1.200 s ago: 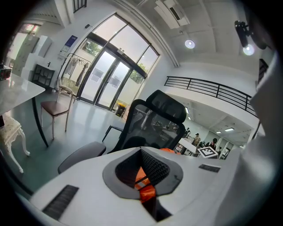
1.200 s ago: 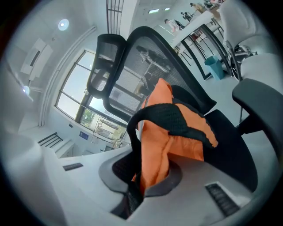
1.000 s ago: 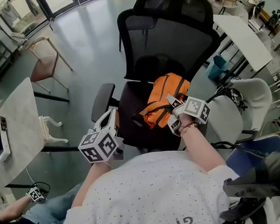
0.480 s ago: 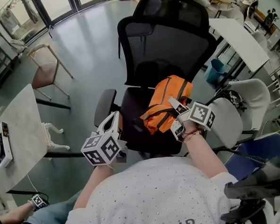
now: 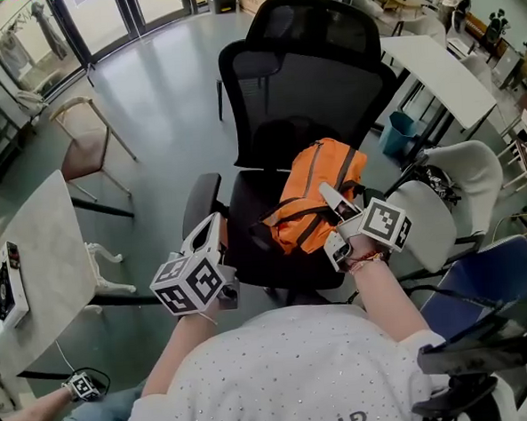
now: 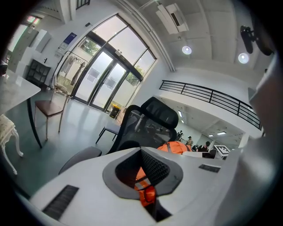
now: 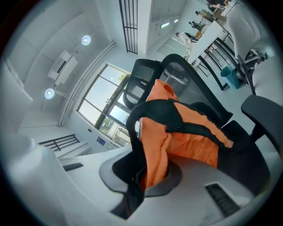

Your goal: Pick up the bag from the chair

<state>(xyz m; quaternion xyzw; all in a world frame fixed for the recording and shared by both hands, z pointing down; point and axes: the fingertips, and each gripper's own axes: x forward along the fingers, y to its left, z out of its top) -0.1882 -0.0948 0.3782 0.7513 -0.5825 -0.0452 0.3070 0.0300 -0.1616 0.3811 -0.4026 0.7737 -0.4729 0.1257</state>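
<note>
An orange bag [image 5: 320,188] with black straps leans upright on the seat of a black mesh office chair [image 5: 309,78]. My right gripper [image 5: 333,219] is shut on the bag's near side. In the right gripper view, orange fabric and a black strap are pinched between the jaws [image 7: 146,185], and the bag [image 7: 185,132] hangs from them. My left gripper [image 5: 218,224] is beside the chair's left armrest [image 5: 196,196], apart from the bag. Its jaws are together in the left gripper view [image 6: 148,194]. The bag's orange shows through the gap between them and above them [image 6: 177,148].
A white table [image 5: 30,255] with a flat device [image 5: 3,283] stands at the left. At the right are a white chair [image 5: 450,198] and a blue chair [image 5: 481,281]. Further back are a long white table [image 5: 442,70] and a teal bin [image 5: 399,133]. A wooden chair [image 5: 85,127] stands back left.
My right gripper has risen with the bag in it, and the bag now stands taller off the seat. My left gripper has lifted slightly beside the armrest.
</note>
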